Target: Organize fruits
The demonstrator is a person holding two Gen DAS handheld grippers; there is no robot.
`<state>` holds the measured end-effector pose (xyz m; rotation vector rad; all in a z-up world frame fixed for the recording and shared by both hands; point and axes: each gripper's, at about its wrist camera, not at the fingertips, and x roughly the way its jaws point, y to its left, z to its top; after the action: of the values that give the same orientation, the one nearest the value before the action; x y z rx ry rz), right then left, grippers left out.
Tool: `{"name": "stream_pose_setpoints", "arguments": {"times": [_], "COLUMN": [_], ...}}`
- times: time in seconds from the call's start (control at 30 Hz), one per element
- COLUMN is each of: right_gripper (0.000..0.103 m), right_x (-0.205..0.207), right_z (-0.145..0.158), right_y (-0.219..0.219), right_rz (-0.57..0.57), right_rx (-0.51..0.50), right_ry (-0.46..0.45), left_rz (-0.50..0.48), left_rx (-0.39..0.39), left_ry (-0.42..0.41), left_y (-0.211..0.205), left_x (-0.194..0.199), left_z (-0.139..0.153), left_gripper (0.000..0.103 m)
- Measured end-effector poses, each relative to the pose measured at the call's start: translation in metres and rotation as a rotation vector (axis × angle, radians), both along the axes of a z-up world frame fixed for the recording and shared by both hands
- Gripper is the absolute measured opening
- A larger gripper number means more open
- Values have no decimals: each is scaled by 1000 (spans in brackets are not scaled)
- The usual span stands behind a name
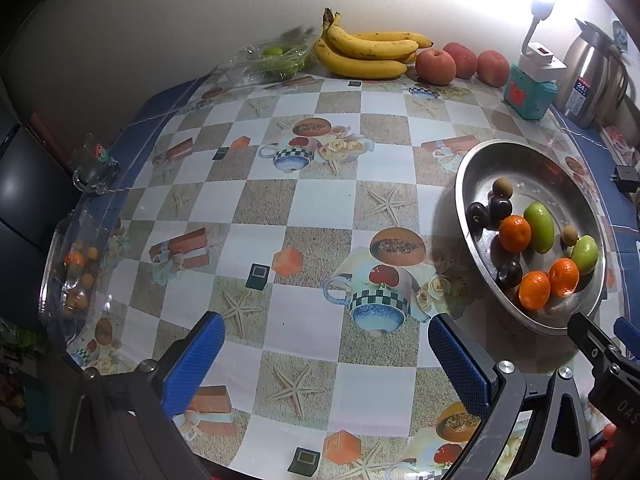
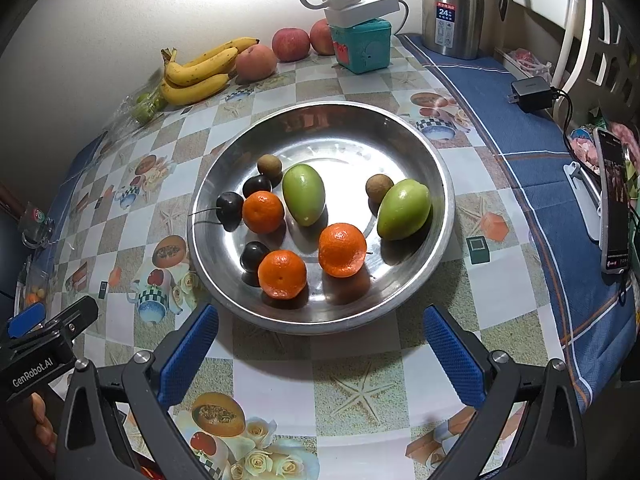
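A steel dish (image 2: 436, 168) (image 1: 468, 168) holds three mandarins (image 2: 282, 274) (image 1: 534, 290), two green fruits (image 2: 304, 194) (image 1: 539, 227), three dark plums (image 2: 230, 208) (image 1: 478, 213) and two small brown fruits (image 2: 378, 187) (image 1: 502, 187). My right gripper (image 2: 320, 356) is open and empty, just in front of the dish's near rim. My left gripper (image 1: 326, 360) is open and empty over the table's middle, left of the dish. A clear glass dish (image 1: 60, 280) at the table's left edge holds several small fruits.
Bananas (image 1: 366, 54) (image 2: 200, 72), three apples (image 1: 436, 66) (image 2: 291, 44) and a clear box of green fruit (image 1: 266, 62) line the back wall. A teal box (image 2: 364, 46) with a lamp, a steel flask (image 2: 454, 8), a charger (image 2: 530, 94) and a phone (image 2: 612, 200) stand at right. A glass mug (image 1: 94, 168) stands at left.
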<state>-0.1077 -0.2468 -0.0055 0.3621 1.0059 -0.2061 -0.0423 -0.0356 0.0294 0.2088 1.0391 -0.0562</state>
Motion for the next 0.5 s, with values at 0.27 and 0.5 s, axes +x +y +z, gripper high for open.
{"name": "stream_pose_setpoints", "arguments": {"times": [0.27,0.5], "right_gripper": [102,102], "right_x": [0,0], "right_z": [0,-1], "right_y": [0,1], "right_rz": [1,1], "right_rx": [-1,-1], "right_ry": [1,2], "left_rz": [1,4], "left_rx": [0,-3], "left_ry": [0,1], "left_y": [0,0], "left_x": [0,0], "left_z": [0,0], "left_gripper": [103,103]}}
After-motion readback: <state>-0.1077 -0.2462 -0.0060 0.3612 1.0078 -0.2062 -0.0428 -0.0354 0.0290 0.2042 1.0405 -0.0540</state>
